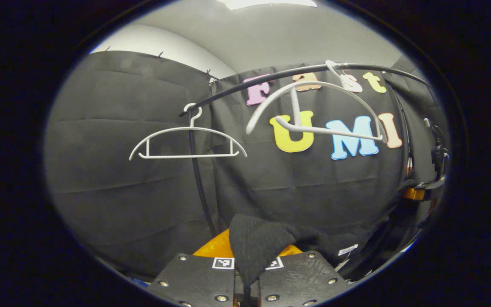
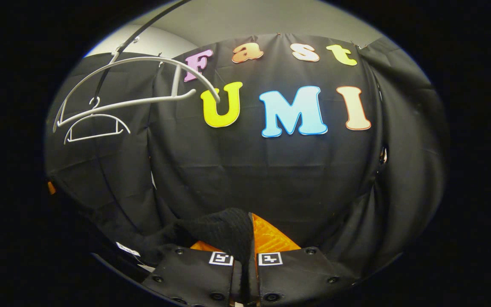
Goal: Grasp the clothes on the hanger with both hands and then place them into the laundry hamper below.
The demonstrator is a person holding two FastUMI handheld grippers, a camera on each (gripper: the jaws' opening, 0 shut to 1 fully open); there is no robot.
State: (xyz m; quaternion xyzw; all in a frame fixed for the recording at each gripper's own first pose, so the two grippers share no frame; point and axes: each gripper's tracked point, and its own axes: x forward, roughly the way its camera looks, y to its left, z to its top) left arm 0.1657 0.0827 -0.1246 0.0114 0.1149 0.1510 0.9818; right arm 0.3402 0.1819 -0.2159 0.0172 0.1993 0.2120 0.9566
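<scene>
Both grippers, left gripper (image 1: 246, 273) and right gripper (image 2: 245, 266), are pinching the black garment (image 1: 256, 245) with closed jaws off the bare hanger (image 1: 313, 111); next, lowering into hamper.

Dim booth, bright ceiling light (image 1: 271, 3) overhead, strong fisheye bending at edges, sharp focus

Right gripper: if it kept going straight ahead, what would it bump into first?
Probably the black cloth wall. The right gripper, shut on the black garment, points at bare cloth; the hangers hang up to its left, off that line. Depth is hard to judge.
</scene>
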